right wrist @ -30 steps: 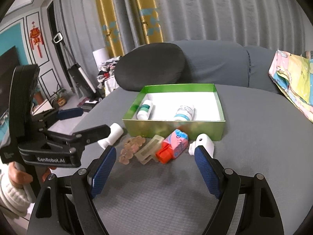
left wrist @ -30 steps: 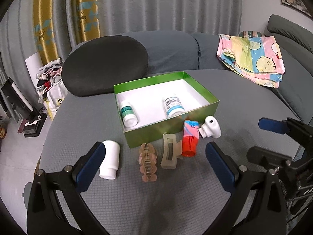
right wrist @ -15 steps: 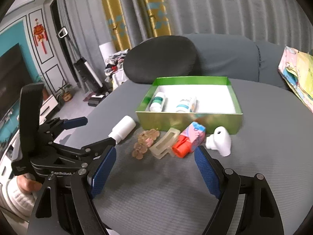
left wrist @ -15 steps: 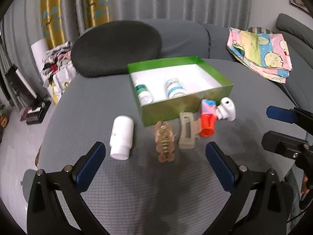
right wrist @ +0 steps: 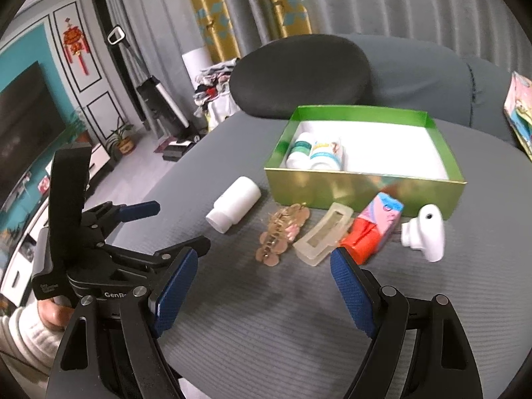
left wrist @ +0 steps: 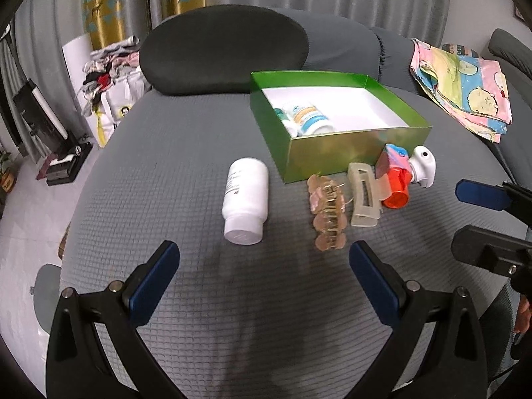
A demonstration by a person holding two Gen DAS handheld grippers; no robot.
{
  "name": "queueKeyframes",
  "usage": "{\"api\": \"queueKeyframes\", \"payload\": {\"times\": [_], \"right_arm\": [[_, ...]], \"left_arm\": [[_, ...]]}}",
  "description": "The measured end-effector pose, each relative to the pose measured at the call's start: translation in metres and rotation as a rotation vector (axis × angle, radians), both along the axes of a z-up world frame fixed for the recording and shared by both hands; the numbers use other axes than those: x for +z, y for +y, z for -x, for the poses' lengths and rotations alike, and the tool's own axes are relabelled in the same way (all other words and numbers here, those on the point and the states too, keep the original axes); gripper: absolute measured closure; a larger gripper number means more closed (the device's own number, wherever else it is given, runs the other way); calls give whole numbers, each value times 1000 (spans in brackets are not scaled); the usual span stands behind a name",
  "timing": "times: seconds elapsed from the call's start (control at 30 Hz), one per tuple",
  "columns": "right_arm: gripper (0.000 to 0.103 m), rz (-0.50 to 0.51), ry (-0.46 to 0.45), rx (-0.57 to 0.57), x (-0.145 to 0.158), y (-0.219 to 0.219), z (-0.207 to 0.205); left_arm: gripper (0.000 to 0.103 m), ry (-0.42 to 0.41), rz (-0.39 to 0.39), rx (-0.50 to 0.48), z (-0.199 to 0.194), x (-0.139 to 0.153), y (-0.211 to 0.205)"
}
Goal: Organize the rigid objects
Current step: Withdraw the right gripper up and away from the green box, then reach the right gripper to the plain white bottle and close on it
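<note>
Grey cushion top (left wrist: 166, 166): your left tongs (left wrist: 264, 277) and right tongs (right wrist: 264, 294) gape empty. White bottle (left wrist: 246, 196) light, stiff, slick; pinch mid-body.

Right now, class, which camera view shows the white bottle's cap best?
Left wrist: the white bottle lies with its cap facing the camera. Right wrist shows the bottle side-on, cap angled away.

White bottle (left wrist: 245, 199) on side, near green box (left wrist: 352, 153).

You see a green box (left wrist: 335, 153) with white inside, a white bottle (left wrist: 246, 199), and blue pads on black fingers (left wrist: 153, 279).
</note>
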State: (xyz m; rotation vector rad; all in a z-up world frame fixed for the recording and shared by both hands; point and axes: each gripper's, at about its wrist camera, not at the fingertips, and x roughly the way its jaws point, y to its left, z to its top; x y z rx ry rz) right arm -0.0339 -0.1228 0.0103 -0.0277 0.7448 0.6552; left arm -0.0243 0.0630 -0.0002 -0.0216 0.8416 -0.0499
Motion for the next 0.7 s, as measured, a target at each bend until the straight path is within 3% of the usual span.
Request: {"api": "queueKeyframes", "payload": {"times": [0.47,0.7], "right_arm": [[20,-33,163,69,-19,65,-41],[20,20,237,71,-29,105,-81]], "left_arm": [[1,65,84,24,-16,-26,40],[7,83,114,16,-37,-32,47]]}}
